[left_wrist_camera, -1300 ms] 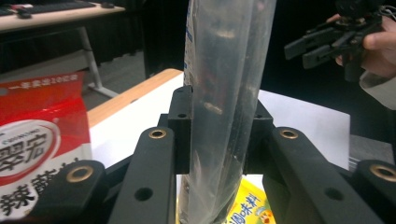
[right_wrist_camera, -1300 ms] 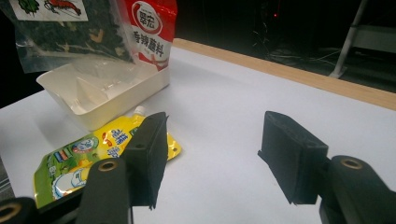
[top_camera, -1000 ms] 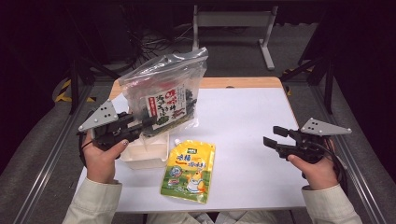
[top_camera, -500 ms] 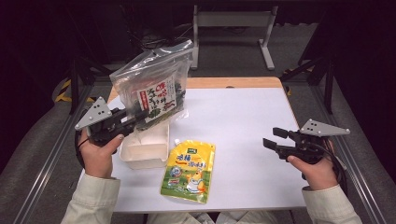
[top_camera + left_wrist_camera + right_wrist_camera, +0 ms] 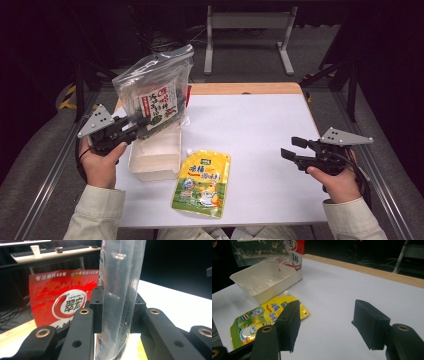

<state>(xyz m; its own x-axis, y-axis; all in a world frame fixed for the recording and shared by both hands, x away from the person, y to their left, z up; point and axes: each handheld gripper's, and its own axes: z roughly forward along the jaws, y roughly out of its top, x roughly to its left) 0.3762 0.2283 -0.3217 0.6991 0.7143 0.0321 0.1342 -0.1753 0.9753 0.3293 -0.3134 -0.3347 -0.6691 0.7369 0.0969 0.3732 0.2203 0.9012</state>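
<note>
White table; red packet half-hidden behind clear bag.

Pale cream sleeves, black fingers, brass screws

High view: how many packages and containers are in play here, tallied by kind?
Clear plastic bag of dark seaweed snack, held up in the left gripper: 1
Yellow-green spouted pouch: 1
Red packet: 1
White plastic tub: 1
Total: 4

Yellow-green pouch, white tray
</note>
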